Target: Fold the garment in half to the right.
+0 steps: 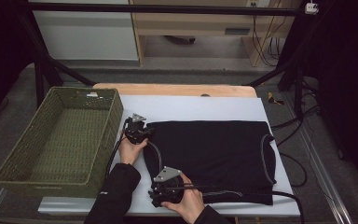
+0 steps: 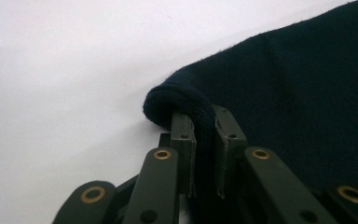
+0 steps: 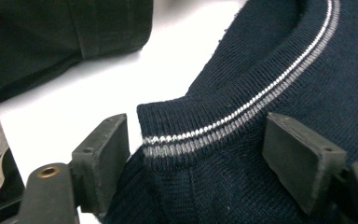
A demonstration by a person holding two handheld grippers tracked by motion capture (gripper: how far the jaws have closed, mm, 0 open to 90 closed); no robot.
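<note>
We see a dark navy knitted sweater (image 1: 214, 156) lying flat on the white table sheet (image 1: 191, 107), just right of the green woven basket (image 1: 58, 140). Our left gripper (image 1: 137, 128) is clenched on the sweater's far left corner, a fold of knit pinched between its pads (image 2: 186, 140). Our right gripper (image 1: 165, 189) sits at the near left corner, jaws apart, the grey-striped ribbed hem (image 3: 205, 135) lying between them, not yet pressed.

Probably a lab: black frame (image 1: 42, 74), cables (image 1: 261, 42)
</note>
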